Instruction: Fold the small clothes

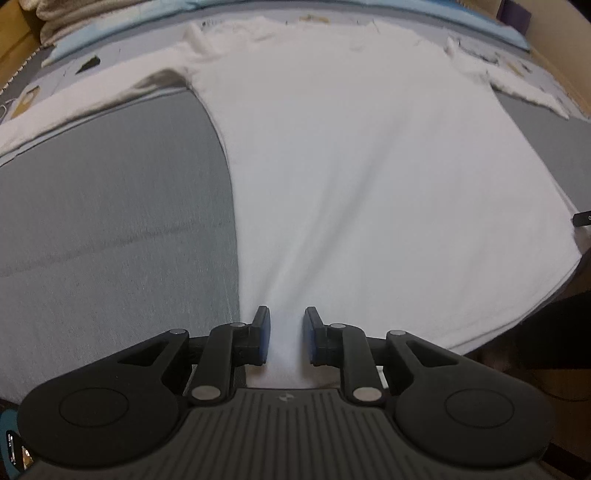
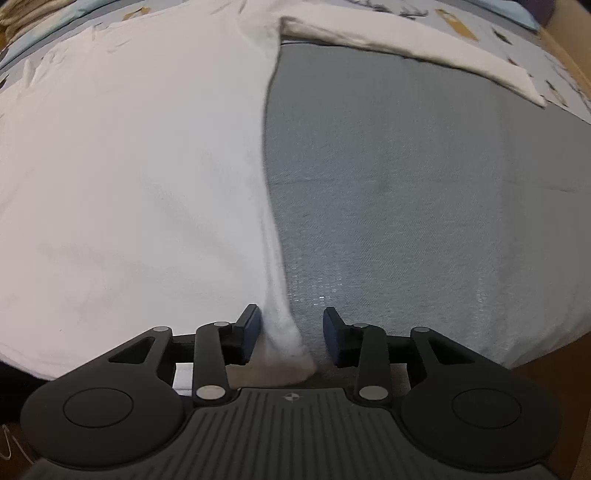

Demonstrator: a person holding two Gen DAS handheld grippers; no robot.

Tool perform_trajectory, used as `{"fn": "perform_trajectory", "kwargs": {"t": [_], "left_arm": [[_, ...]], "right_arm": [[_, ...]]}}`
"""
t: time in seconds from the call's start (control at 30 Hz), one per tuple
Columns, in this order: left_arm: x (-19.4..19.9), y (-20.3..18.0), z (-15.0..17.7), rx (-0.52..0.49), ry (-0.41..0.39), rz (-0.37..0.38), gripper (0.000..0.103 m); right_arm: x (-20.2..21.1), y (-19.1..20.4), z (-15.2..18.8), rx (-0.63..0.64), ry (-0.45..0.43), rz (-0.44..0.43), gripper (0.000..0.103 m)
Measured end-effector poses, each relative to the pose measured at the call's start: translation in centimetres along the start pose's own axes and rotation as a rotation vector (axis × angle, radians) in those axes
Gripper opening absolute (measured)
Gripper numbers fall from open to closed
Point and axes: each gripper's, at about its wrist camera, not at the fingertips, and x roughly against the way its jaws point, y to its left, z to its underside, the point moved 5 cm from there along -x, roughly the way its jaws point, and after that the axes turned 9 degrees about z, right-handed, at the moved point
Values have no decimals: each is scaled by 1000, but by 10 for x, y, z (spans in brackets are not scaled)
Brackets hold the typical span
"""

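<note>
A white long-sleeved shirt (image 1: 369, 166) lies spread flat on a grey mat (image 1: 110, 221), hem toward me and both sleeves stretched out sideways. In the left wrist view my left gripper (image 1: 287, 334) points down at the hem near the shirt's left edge. Its blue pads stand slightly apart, with a soft ridge of cloth between them that is not pinched. In the right wrist view the shirt (image 2: 129, 166) fills the left half and the grey mat (image 2: 424, 184) the right. My right gripper (image 2: 291, 338) is open over the hem's right corner, and the cloth lies beside its left pad.
One sleeve (image 1: 74, 107) runs off to the left, the other (image 2: 424, 51) to the right. Behind the shirt lies a pale patterned sheet (image 2: 498, 33), with a beige towel (image 1: 62, 14) at the far left. The mat's front edge (image 2: 535, 354) drops off near the grippers.
</note>
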Motion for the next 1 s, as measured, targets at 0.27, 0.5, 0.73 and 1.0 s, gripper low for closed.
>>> {"fn": "perform_trajectory", "kwargs": {"t": [0.27, 0.5, 0.73, 1.0], "left_arm": [[11, -10, -18, 6, -115, 75, 23], [30, -19, -35, 36, -232, 65, 23], [55, -32, -59, 5, -401, -2, 29], [92, -44, -96, 5, -581, -142, 65]], "right_arm": [[34, -5, -19, -62, -199, -50, 38], [52, 5, -26, -64, -273, -107, 40], [77, 13, -37, -81, -434, -135, 40], [98, 24, -57, -95, -599, -154, 40]]}}
